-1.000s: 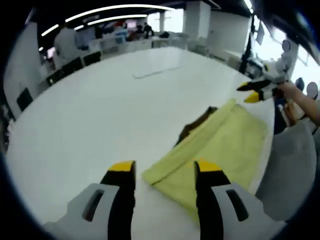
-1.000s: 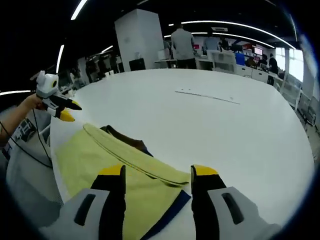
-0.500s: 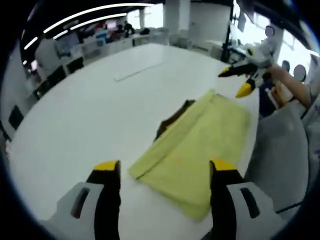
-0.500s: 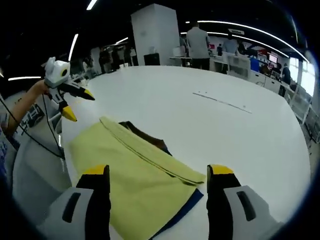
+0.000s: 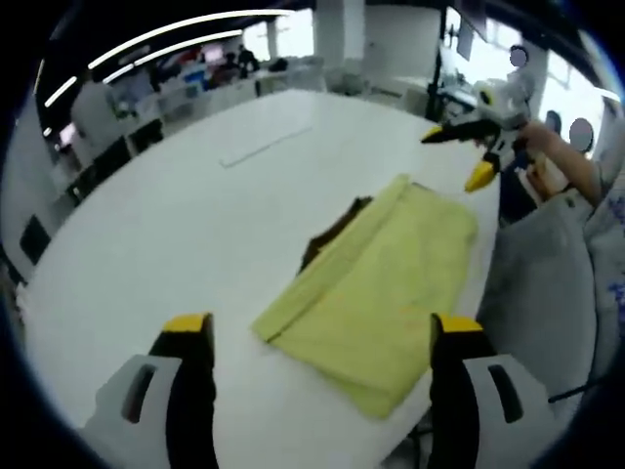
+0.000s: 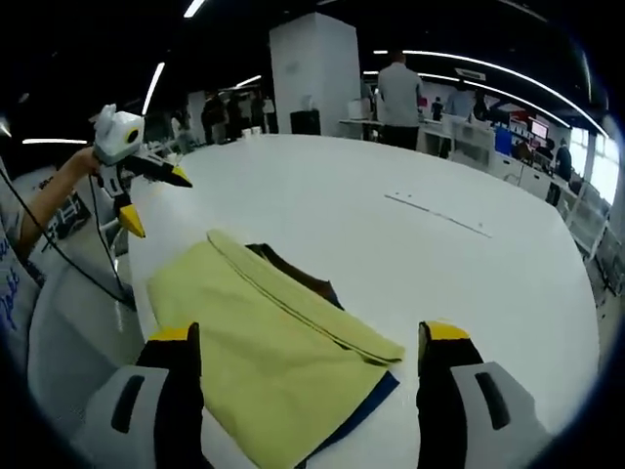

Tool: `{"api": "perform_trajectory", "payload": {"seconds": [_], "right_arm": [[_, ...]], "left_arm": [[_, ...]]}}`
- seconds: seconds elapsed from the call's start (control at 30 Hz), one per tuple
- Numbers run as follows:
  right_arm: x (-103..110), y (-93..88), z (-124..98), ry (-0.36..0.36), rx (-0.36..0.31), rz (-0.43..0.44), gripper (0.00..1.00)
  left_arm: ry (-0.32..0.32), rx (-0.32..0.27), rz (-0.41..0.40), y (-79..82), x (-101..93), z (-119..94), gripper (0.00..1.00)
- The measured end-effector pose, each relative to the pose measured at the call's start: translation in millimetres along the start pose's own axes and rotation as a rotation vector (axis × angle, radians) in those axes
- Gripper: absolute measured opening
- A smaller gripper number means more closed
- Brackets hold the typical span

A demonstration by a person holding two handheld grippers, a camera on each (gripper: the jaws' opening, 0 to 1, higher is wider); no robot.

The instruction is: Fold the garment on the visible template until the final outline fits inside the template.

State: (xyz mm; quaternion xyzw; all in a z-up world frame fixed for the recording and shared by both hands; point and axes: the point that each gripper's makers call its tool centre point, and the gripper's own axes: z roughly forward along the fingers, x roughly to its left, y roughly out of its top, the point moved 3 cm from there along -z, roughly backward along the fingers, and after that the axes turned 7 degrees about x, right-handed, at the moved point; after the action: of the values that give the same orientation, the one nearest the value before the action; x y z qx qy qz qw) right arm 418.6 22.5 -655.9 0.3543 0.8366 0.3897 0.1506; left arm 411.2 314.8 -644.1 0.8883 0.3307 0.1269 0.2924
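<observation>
In the left gripper view, my left gripper (image 5: 314, 337) hangs above the near edge of the white table (image 5: 166, 215) with its jaws wide apart and nothing between them; a second ago they stood closer together and lower over the cloth, so I have let go and pulled back. The folded yellow garment (image 5: 376, 283) lies flat beside that near edge, with a dark collar (image 5: 332, 227) peeking out from under its far fold. My right gripper (image 5: 473, 149) shows at the upper right, held up off the cloth, jaws parted and empty. In the right gripper view, my right gripper (image 6: 308, 342) is likewise spread wider than it was and raised, holding nothing. The garment (image 6: 259, 342) sits below it near the table's edge (image 6: 137, 283), a long folded hem running across it, and a dark blue strip (image 6: 366, 401) shows along its lower side; I take that for the template, though I cannot tell how far it reaches under the cloth. My left gripper (image 6: 137, 200) hovers at the upper left, open. With both grippers released and lifted, I judge the fold laid down and near its final outline.
</observation>
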Motion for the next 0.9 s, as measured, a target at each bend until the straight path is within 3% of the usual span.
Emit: {"api": "perform_trajectory", "payload": {"seconds": [0.37, 0.5, 0.9], "right_arm": [[15.0, -5.0, -17.4, 0.000, -0.002, -0.024, 1.00], [17.1, -1.9, -22.5, -0.007, -0.011, -0.023, 1.00], [21.5, 1.3, -41.5, -0.058, -0.052, -0.039, 1.00]], "left_arm": [[-0.010, -0.015, -0.004, -5.9, -21.0, -15.3, 0.99], [-0.030, -0.015, 0.013, -4.9, -30.9, -19.5, 0.99], [0.014, -0.047, 0.030, -1.4, -40.5, -39.0, 1.00]]}}
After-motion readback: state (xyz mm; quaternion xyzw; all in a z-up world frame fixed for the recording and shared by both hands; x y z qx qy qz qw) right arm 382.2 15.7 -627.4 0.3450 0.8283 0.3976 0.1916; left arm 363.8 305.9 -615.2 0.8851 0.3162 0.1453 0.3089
